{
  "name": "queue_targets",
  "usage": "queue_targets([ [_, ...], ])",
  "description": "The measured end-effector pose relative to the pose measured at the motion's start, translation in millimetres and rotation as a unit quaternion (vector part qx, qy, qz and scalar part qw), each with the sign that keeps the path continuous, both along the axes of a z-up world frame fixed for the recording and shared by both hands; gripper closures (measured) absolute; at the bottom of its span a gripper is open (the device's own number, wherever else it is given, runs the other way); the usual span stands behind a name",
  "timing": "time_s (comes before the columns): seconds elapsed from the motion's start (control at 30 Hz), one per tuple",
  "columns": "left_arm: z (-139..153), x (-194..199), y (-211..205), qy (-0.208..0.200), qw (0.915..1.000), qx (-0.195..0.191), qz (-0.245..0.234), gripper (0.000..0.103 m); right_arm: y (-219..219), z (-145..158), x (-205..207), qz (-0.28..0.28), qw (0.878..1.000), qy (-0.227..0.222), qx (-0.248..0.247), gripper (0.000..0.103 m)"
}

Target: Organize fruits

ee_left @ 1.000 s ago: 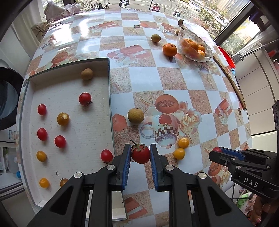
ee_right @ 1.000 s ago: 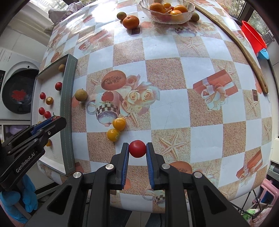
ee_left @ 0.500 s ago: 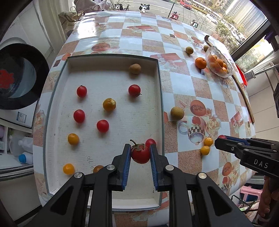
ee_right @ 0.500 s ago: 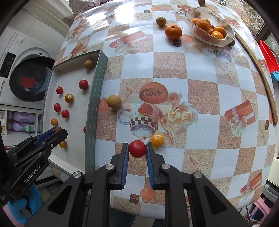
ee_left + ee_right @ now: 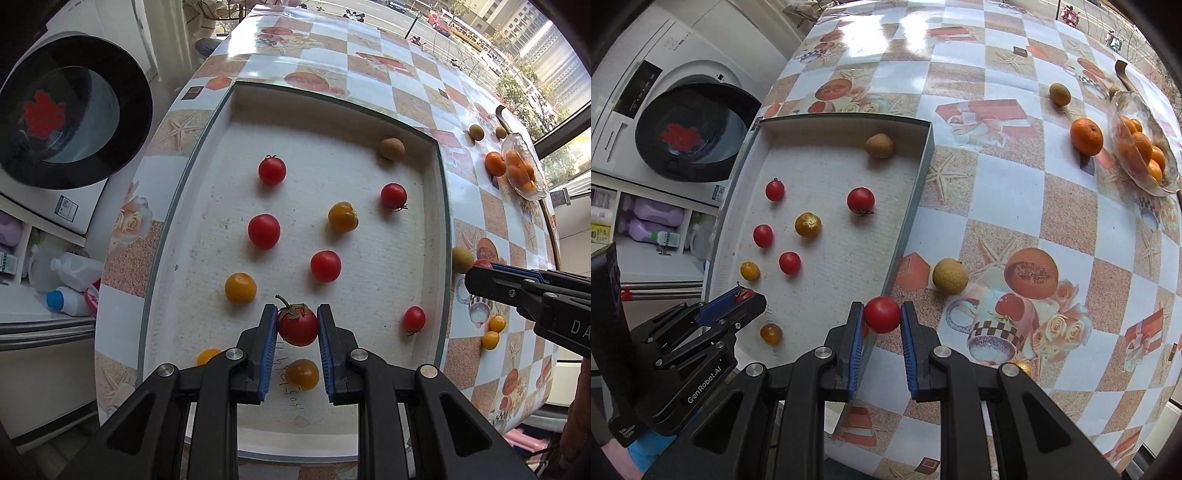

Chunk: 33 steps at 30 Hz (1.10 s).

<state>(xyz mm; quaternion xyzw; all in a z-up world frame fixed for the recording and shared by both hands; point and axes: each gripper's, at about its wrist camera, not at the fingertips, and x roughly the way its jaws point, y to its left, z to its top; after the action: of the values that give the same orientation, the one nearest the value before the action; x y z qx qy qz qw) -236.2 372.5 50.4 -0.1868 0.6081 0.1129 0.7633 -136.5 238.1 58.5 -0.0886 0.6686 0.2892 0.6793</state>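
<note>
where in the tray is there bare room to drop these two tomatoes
The tray floor is bare along its far wall left of the brown fruit, and in the near right, between the lone red tomato and the red one mid-tray. The left and middle are crowded.

Table (image 5: 997, 192): patterned checked cloth, printed with starfish, gift boxes and cups. Directly on it: shallow tray (image 5: 912, 206) at the left edge; tan round fruit (image 5: 950, 276) just beside the tray wall; loose orange (image 5: 1086, 136) beside a glass bowl (image 5: 1167, 184); greenish fruit (image 5: 1060, 93) farther back; two small yellow fruits (image 5: 493, 332).
</note>
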Motion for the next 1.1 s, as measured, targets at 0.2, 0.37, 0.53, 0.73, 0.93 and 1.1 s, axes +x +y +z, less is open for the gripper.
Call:
queue_targets([
  [0.2, -13, 8, 4, 0.012, 0.9999, 0.003, -0.009, 0.080, 28, -16, 9, 0.019, 1.000, 0.006, -0.006, 0.081],
  [0.37, -19, 14, -2, 0.019, 0.9991, 0.022, -0.031, 0.080, 43, -33, 15, 0.027, 0.999, 0.007, -0.019, 0.081],
  [0.53, -25, 16, -3, 0.031, 0.9985, 0.029, -0.034, 0.080, 52, -47, 19, 0.033, 0.999, 0.010, -0.032, 0.081],
  [0.73, -25, 17, -4, 0.034, 0.9977, 0.037, -0.045, 0.057, 56, -49, 14, 0.049, 0.998, 0.001, -0.040, 0.080],
  [0.93, -12, 20, -8, 0.020, 0.9962, 0.069, -0.049, 0.032, 60, -38, 13, 0.049, 0.998, -0.002, -0.027, 0.060],
  [1.1, -5, 17, -2, 0.024, 0.9972, 0.061, -0.037, 0.032, 52, -13, 12, 0.036, 0.999, -0.023, -0.016, 0.038],
])
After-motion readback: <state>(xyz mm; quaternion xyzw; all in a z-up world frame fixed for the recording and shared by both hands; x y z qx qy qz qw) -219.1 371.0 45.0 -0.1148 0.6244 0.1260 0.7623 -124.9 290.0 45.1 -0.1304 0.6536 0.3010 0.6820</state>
